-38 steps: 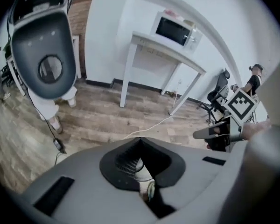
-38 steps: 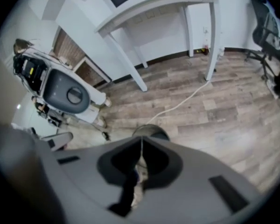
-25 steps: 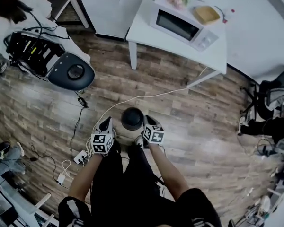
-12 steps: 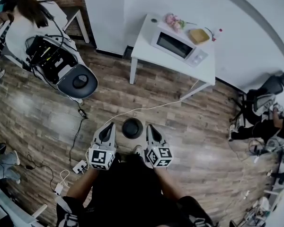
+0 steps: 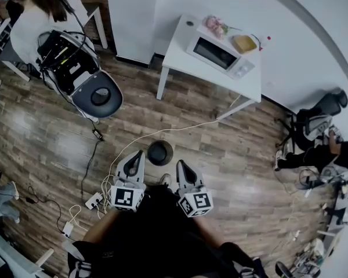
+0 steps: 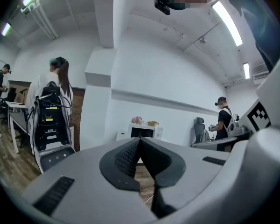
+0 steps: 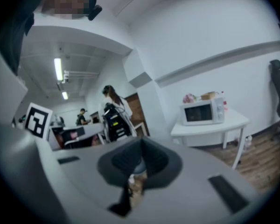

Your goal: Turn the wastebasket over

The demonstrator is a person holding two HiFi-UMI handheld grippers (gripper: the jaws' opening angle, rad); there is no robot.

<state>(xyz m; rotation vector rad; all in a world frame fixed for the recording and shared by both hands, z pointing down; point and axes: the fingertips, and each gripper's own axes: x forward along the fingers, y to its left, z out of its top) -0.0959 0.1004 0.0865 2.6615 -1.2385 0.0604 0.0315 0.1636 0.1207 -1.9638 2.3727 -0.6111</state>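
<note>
We see bare wood floor [image 5: 232, 169] open all round the wastebasket [image 5: 160, 153], widest to its right. A white cable [image 5: 191, 124] curves past just beyond it, a power strip [image 5: 94, 200] with tangled cords lies to its near left, and a white table [image 5: 177, 46] stands well beyond it.

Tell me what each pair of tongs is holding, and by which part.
Nothing. The left tongs and right tongs are both shut and empty; the wastebasket sits on the floor, in neither grip.
</note>
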